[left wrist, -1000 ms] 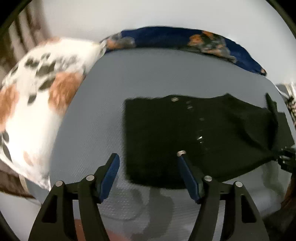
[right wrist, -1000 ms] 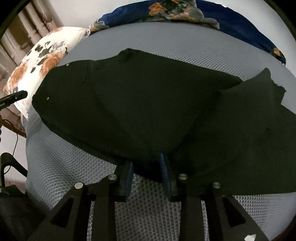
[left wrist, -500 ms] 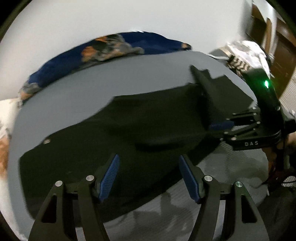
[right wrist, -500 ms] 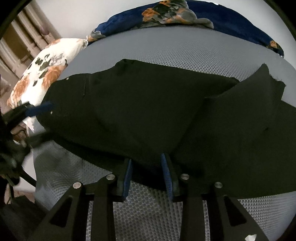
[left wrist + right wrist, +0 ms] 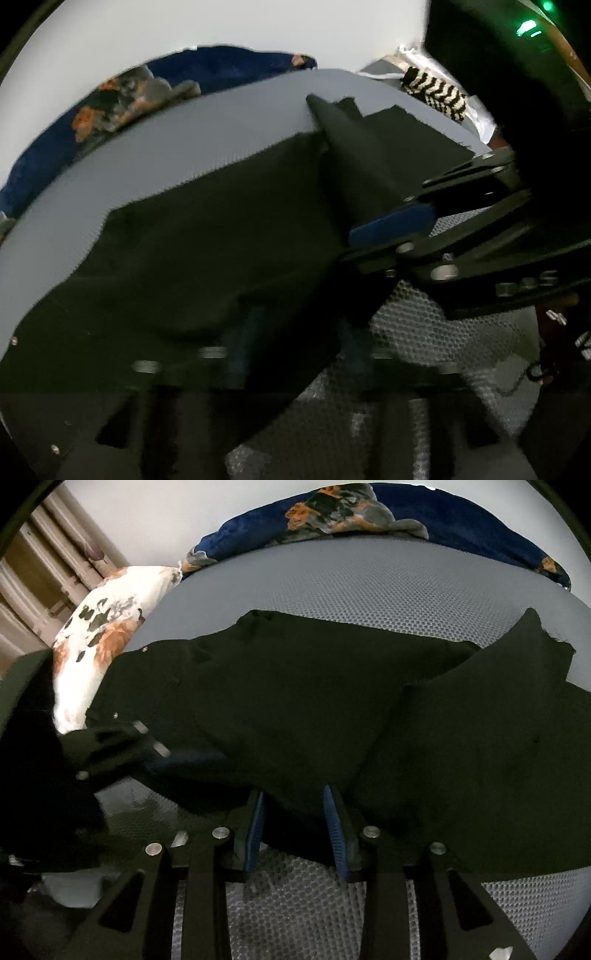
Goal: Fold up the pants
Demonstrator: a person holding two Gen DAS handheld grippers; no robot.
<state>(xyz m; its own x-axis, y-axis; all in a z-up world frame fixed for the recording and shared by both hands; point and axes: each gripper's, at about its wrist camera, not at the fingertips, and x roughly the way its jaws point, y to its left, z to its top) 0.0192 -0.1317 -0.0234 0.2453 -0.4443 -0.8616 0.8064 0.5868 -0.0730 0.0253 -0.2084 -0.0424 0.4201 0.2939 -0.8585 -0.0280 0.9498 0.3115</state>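
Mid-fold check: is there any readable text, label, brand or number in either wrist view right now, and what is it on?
None can be read in either view.
The right tool shows no legible marking; only a green light glows on its body.
The black pants show small metal studs but no tag or print.
The floral pillow and blue blanket carry patterns only, no lettering.

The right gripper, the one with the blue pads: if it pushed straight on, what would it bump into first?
The black pants. The right gripper already has their near edge bunched between its pads; beneath lies the grey mesh mattress.
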